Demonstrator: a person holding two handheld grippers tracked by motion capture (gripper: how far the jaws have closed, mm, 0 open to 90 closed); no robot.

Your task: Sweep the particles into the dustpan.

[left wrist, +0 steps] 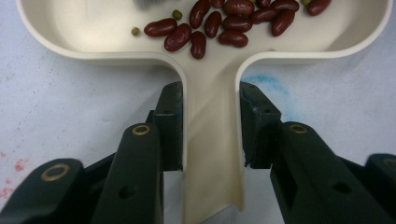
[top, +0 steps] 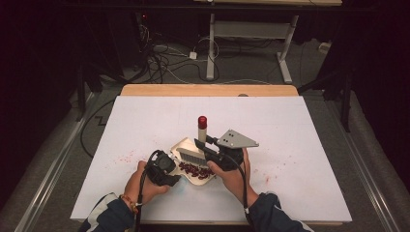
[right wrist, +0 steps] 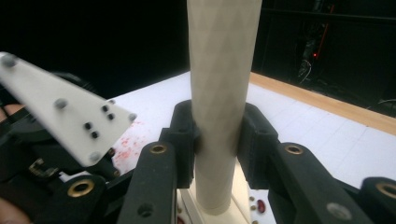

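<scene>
Cream dustpan (left wrist: 212, 140): centre of high view, red beans (left wrist: 219, 23) inside
left gripper (left wrist: 211, 126): clamped on dustpan handle
right gripper (right wrist: 217, 140): clamped on upright brush handle (right wrist: 219, 93), red cap (top: 202, 121) up

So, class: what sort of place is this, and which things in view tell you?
Probably a lab or recording workspace, not a home. A white-covered table stands in a dark room, loose cables trail over the floor behind it, and a height-adjustable desk frame stands beyond.
</scene>
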